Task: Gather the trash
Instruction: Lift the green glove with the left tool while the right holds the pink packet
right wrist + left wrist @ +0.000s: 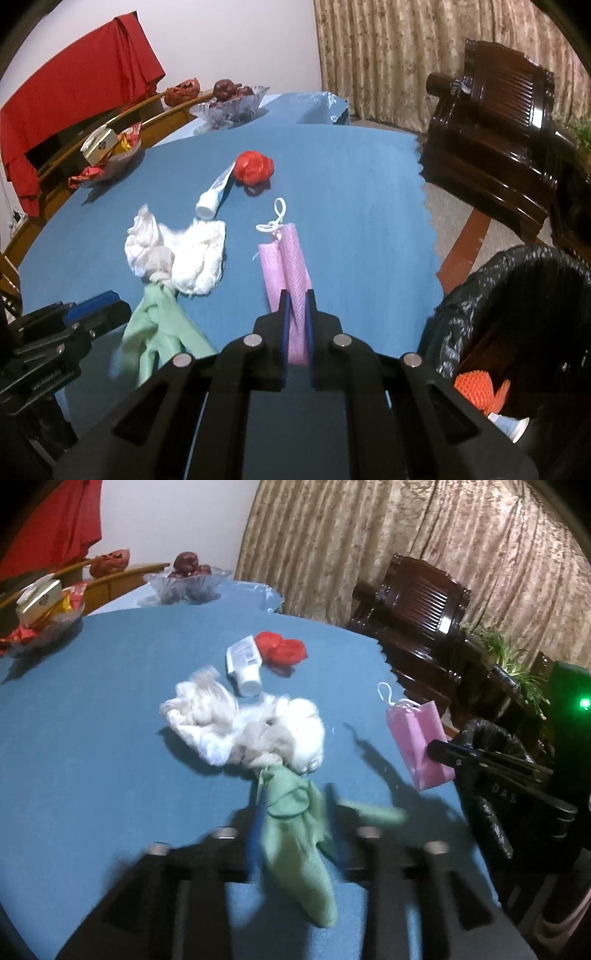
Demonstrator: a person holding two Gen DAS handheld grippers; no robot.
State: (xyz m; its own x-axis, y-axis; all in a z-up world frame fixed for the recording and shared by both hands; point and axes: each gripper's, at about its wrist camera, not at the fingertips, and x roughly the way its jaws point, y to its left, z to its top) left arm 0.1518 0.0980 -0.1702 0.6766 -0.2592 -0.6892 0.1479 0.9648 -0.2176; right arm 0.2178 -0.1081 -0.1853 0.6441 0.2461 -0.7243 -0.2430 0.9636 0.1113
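Two grippers loaded. Right gripper (pixel 297 325) clamped on pink mesh pouch (pixel 286 258), long axis running up-frame. Bin (pixel 480 295) at lower right, nearer right gripper. Left gripper (pixel 291 830) partly open, green cloth (pixel 295 849) between jaws; grip uncertain, blurred. Remaining trash on counter (pixel 351 184), mid-frame.

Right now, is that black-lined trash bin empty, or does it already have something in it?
Not empty. In the right wrist view the bin stands open beside the table, and an orange mesh piece and a white item lie inside.
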